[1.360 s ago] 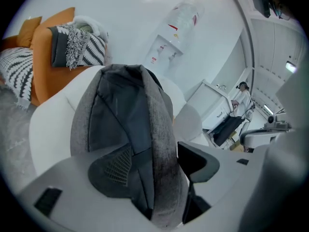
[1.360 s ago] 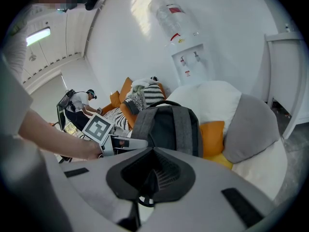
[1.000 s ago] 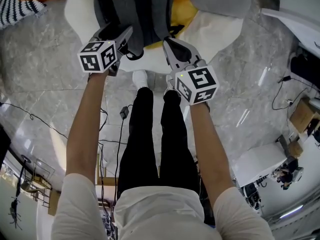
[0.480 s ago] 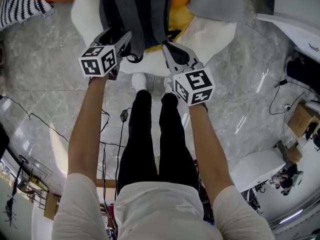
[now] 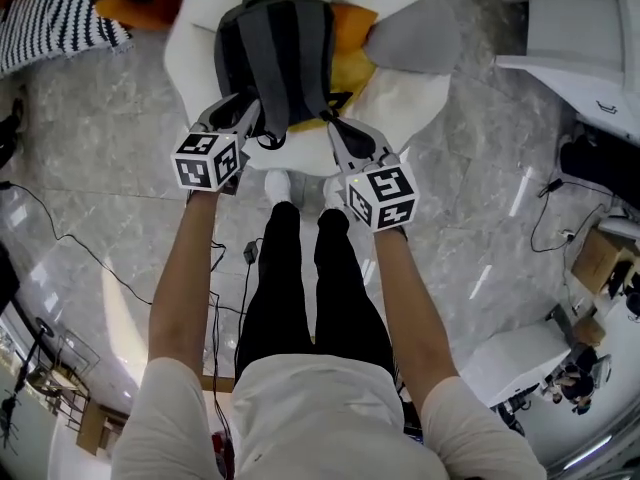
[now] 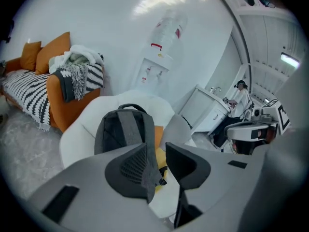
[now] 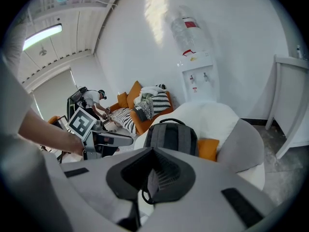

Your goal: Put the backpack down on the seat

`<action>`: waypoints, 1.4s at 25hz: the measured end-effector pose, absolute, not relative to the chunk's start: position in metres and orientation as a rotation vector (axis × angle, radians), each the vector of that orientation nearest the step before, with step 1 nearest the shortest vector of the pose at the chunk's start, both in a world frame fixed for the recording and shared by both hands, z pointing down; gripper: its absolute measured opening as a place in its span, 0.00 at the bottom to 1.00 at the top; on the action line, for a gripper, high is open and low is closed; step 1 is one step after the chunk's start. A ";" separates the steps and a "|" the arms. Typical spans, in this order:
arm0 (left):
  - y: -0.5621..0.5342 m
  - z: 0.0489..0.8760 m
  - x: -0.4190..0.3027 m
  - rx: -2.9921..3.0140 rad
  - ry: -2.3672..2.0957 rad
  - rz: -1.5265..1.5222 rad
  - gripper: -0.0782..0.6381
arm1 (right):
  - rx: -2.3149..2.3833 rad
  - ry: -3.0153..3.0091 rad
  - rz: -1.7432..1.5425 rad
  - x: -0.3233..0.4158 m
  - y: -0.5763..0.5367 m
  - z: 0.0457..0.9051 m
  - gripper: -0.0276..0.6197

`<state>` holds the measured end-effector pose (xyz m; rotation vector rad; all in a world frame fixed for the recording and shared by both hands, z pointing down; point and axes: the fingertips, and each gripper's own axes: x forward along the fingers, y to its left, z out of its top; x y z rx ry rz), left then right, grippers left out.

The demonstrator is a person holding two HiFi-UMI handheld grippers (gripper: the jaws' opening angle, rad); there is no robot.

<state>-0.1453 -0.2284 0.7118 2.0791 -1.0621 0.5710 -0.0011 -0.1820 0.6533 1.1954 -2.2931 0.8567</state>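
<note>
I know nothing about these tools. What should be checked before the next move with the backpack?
1. Backpack rests on the white seat: ok, it stands upright against the seat back.
2. Backpack will stay standing unaided: cannot tell.
3. Right gripper free of the backpack: not ok, its jaws are together on a strap.
4. Left gripper free of the backpack: cannot tell. Its jaws are closing, a gap shows between them, and a second strap lies against one pad.
5. Floor safe for stepping back: not ok, a cable lies there.
</note>
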 end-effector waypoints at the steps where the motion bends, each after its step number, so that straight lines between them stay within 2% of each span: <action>1: -0.227 0.705 -0.146 2.079 -1.072 0.567 0.29 | 1.198 -2.295 0.857 0.000 -0.181 0.647 0.08; 6: -0.216 0.671 -0.145 2.072 -1.110 0.564 0.20 | 1.198 -2.308 0.850 0.009 -0.172 0.615 0.08; 15: -0.206 0.604 -0.144 2.080 -1.181 0.534 0.14 | 1.207 -2.339 0.842 0.025 -0.159 0.565 0.08; 35: -0.147 0.464 -0.120 2.146 -1.243 0.441 0.13 | 1.197 -2.440 0.722 0.076 -0.114 0.445 0.08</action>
